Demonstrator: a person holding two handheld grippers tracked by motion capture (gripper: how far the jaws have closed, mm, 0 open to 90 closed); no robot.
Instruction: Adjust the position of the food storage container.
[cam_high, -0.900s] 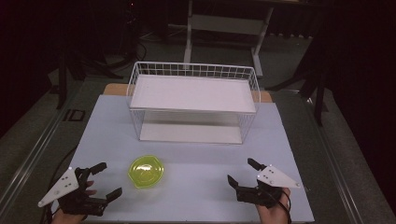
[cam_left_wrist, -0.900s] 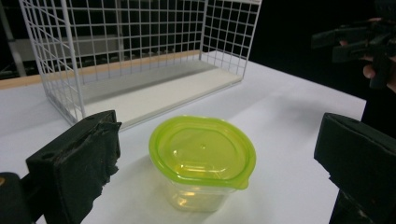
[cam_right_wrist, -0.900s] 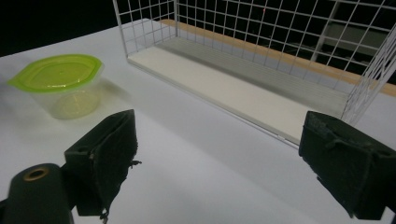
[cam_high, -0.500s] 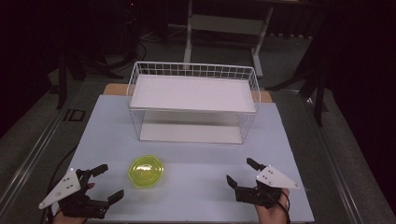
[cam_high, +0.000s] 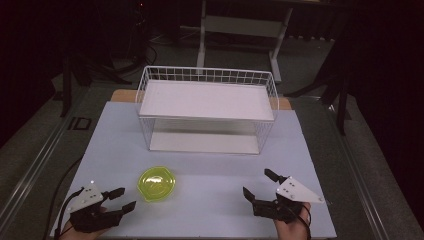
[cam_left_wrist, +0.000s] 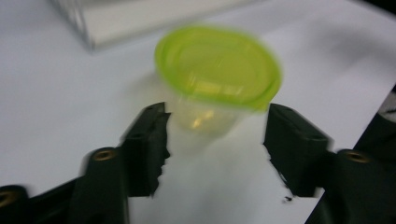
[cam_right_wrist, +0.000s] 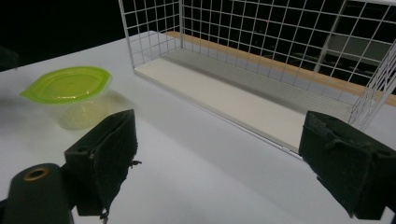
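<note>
Setting: a white table top (cam_high: 210, 200) seen from above, dark floor all around it, a person's two hands entering at 6 o'clock, each holding a black two-jaw gripper.

Left gripper (cam_high: 125, 198): at about 7 o'clock on the table, jaws spread wide, nothing between them and nothing touched. It points toward 2 o'clock, at the container just beyond its tips. In the left gripper view (cam_left_wrist: 215, 135) the two jaws stand apart on either side of the container's clear body, which sits a little farther off than the jaw tips; the picture is blurred, so I cannot tell how near the tips are.

Right gripper (cam_high: 260, 184): at about 5 o'clock on the table, jaws spread wide, empty, resting low over bare table, well apart from the container. A grey three-cornered plate sits on top of it. In the right gripper view (cam_right_wrist: 219, 154) its jaws frame bare table, with the rack ahead at 12 to 2 o'clock and the container off at 10 o'clock.

Container (cam_high: 157, 183): a small clear tub with a lime-green lid, closed, upright on the table, left of centre at about 7 o'clock, between the left gripper and the rack, free of both.

Wire rack (cam_high: 207, 75): a white wire basket with a white shelf on top and a white floor panel below, standing at 12 o'clock on the far half of the table.
</note>
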